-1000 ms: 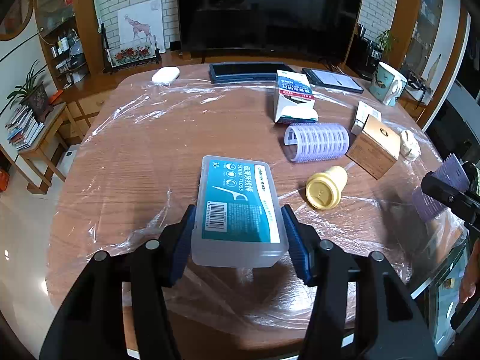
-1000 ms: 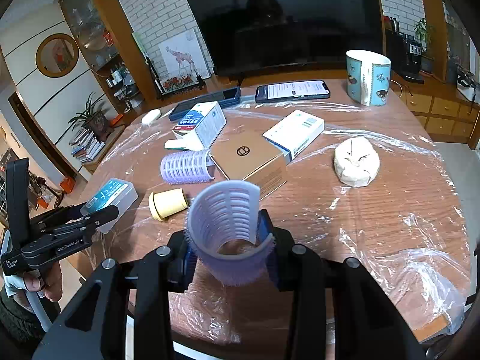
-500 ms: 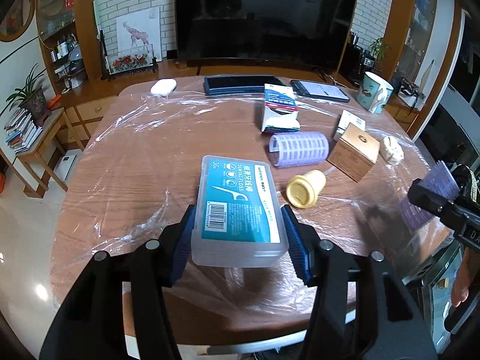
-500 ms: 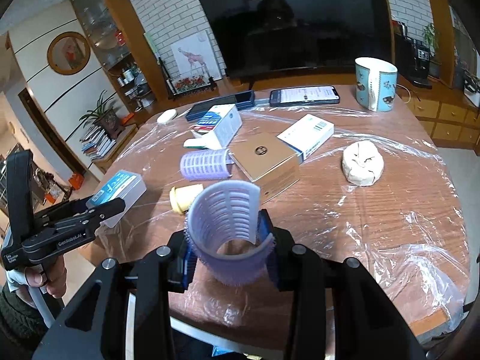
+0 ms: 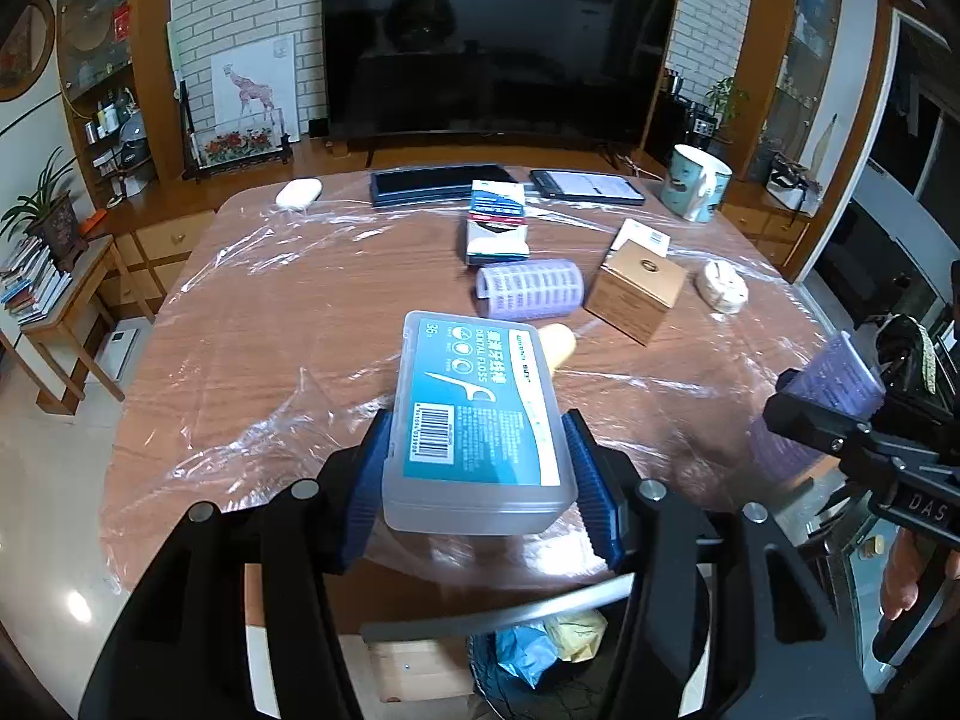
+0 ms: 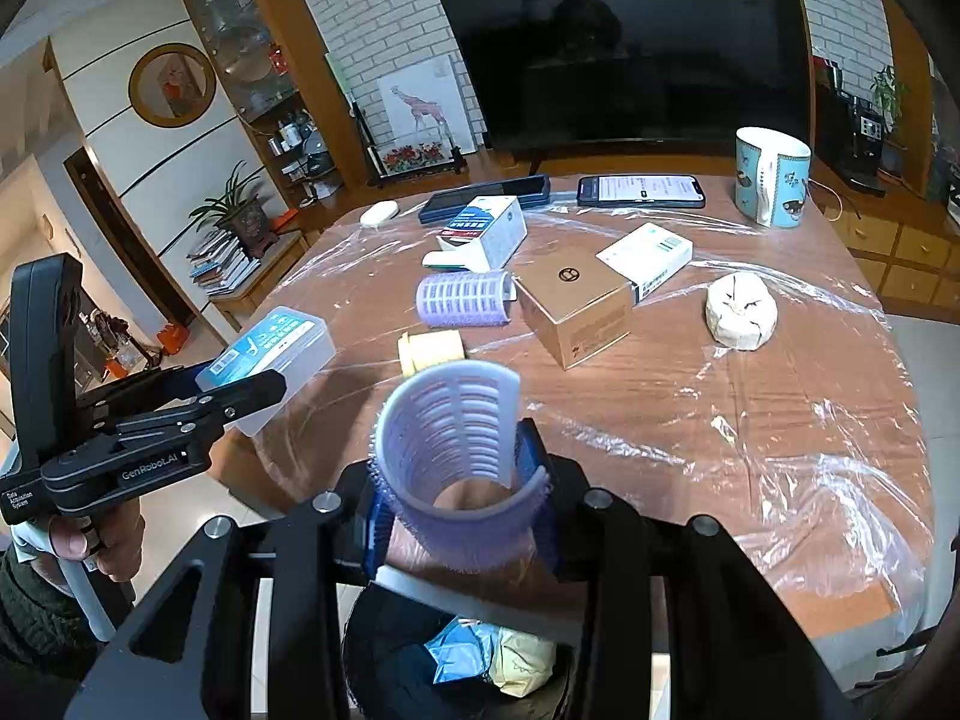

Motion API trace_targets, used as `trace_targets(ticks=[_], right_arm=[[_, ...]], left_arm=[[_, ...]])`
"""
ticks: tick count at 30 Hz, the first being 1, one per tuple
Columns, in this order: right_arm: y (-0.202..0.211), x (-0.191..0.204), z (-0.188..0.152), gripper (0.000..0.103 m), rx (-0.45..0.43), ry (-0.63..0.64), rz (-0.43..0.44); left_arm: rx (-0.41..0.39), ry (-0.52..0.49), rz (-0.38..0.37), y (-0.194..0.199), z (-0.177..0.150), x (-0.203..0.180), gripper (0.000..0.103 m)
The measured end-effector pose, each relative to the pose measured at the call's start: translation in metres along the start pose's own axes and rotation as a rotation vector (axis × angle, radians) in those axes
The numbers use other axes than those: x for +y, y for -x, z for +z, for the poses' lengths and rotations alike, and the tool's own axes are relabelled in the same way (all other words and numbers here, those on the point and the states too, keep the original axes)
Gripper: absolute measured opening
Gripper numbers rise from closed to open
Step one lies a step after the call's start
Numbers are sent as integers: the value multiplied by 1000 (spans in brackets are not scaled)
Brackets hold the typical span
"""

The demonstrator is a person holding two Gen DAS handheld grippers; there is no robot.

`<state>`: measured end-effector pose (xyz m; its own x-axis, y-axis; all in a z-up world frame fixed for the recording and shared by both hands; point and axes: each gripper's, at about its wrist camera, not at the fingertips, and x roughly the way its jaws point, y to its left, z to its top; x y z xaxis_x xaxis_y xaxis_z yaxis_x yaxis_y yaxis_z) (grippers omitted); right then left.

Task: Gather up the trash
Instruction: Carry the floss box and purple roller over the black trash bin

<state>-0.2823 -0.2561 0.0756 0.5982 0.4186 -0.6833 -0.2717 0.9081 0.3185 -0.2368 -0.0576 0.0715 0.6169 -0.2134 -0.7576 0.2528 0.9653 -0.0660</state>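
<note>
You get even daylight in both views, bright enough to read the label on the floss box (image 5: 477, 414) between the left claw's (image 5: 477, 468) pads. Ahead of both claws the plastic wrap (image 6: 798, 450) over the table (image 5: 240, 324) throws white streaks of glare, and to the left of the left claw a bright spot shines on the floor tile (image 5: 78, 606). The television (image 5: 492, 42) far ahead is a dark mirror with dim reflections. Below each claw the bin (image 6: 408, 660) sits in deep shadow. Fisheye bending curves the walls and cabinets, and the corners go black. The hair roller (image 6: 459, 468) in the right claw (image 6: 459, 516) looks slightly soft, and its rim is washed out.
</note>
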Motion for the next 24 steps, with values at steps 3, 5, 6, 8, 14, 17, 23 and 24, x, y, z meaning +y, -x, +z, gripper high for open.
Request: trace_targets(ticks=[3, 5, 6, 8, 14, 17, 23, 24], right_arm=[[6, 3, -6, 37, 3, 5, 6], [8, 5, -9, 37, 6, 9, 9], [10, 6, -12, 37, 8, 12, 10], [13, 7, -15, 37, 12, 16, 12], [19, 9, -26, 37, 27, 27, 19], [21, 9, -32, 37, 37, 34, 22], [25, 8, -42, 37, 54, 48, 32], [25, 8, -44, 37, 57, 49, 34]], left_arm=[[-1, -11, -8, 5, -4, -6, 57], [-2, -15, -15, 8, -8, -10, 57], [-3, -18, -16, 10, -10, -13, 57], [-5, -20, -20, 13, -13, -15, 57], [-5, -41, -29, 22, -23, -25, 57], [-2, -49, -36, 27, -29, -29, 57], [10, -85, -51, 33, -41, -42, 57], [13, -94, -55, 35, -44, -44, 57]])
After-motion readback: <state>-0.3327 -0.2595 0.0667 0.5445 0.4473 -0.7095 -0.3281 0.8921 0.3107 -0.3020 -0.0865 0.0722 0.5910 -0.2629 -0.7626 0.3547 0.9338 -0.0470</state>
